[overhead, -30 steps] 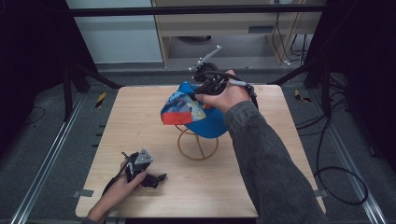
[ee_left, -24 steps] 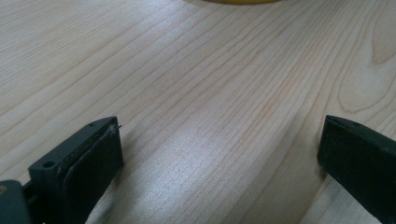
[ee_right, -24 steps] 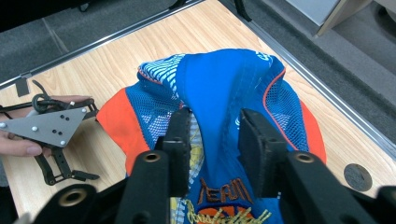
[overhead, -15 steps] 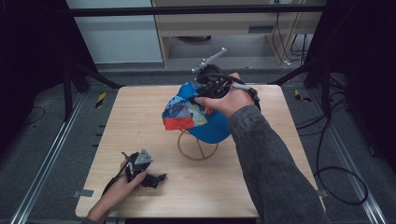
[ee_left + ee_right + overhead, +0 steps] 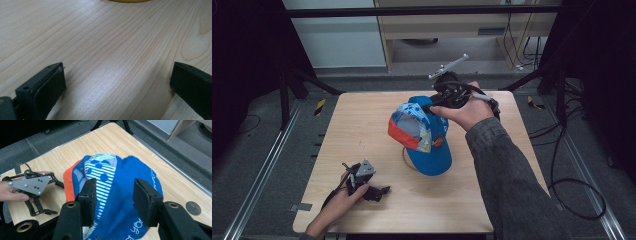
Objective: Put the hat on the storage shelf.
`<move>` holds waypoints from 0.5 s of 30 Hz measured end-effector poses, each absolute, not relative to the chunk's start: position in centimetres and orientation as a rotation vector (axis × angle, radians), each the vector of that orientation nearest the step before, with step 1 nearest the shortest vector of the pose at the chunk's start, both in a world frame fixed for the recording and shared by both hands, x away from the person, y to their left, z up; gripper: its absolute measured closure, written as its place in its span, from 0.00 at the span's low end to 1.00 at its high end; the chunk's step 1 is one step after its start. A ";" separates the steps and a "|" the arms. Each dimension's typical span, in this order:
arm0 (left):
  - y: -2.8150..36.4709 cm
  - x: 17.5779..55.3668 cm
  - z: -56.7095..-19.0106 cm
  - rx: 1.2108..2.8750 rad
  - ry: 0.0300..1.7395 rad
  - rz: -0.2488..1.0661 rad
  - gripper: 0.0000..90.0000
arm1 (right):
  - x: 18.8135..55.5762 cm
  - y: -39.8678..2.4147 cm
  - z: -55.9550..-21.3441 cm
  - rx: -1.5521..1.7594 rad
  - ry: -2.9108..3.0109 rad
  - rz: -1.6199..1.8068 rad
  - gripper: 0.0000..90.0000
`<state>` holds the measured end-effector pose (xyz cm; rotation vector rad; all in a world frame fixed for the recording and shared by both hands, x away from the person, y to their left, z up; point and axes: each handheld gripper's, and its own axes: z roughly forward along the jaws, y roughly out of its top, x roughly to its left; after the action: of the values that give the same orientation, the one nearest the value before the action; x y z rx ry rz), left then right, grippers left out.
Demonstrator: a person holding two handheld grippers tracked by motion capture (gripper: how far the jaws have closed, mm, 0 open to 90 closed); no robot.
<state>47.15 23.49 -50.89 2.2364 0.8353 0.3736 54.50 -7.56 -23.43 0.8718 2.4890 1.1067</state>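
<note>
A blue cap point(image 5: 424, 135) with an orange edge and striped panels sits draped over a wire stand point(image 5: 406, 159) at the table's middle. My right gripper point(image 5: 432, 106) hovers just behind and above its crown. In the right gripper view the cap point(image 5: 120, 195) lies below the right gripper point(image 5: 113, 187). Its jaws have just been opening and stand apart, with the pads off the fabric. My left gripper point(image 5: 382, 191) rests on the table near the front left, held by a hand. Its jaws point(image 5: 117, 75) are wide apart over bare wood.
The wooden table point(image 5: 362, 125) has open room on its left and front right. A small round dark disc point(image 5: 193, 208) is set in the tabletop near the cap. Dark frame posts and cables ring the table. The stand's yellow base edge point(image 5: 127, 0) lies ahead of the left gripper.
The cap has settled lower over the stand, hiding most of the wire ring. My right hand has shifted slightly to the right and its jaws have parted. The left hand stays put.
</note>
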 end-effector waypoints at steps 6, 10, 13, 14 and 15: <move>23.5 47.2 -50.9 2.238 0.834 0.374 0.00 | 54.0 -8.4 -23.6 0.877 2.480 1.109 0.60; 23.5 47.2 -50.9 2.238 0.833 0.374 0.00 | 53.4 -9.2 -23.4 0.888 2.457 1.151 0.60; 23.5 47.2 -50.9 2.238 0.834 0.374 0.00 | 53.0 -9.7 -23.3 0.892 2.447 1.164 0.60; 23.5 47.2 -50.9 2.238 0.834 0.374 0.00 | 52.9 -9.8 -23.3 0.893 2.444 1.163 0.60; 23.5 47.2 -50.9 2.238 0.834 0.374 0.00 | 52.8 -10.0 -23.4 0.898 2.439 1.171 0.60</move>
<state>47.17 23.49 -50.89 2.2375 0.8336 0.3739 52.80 -10.03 -23.37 0.8979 2.4393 1.1707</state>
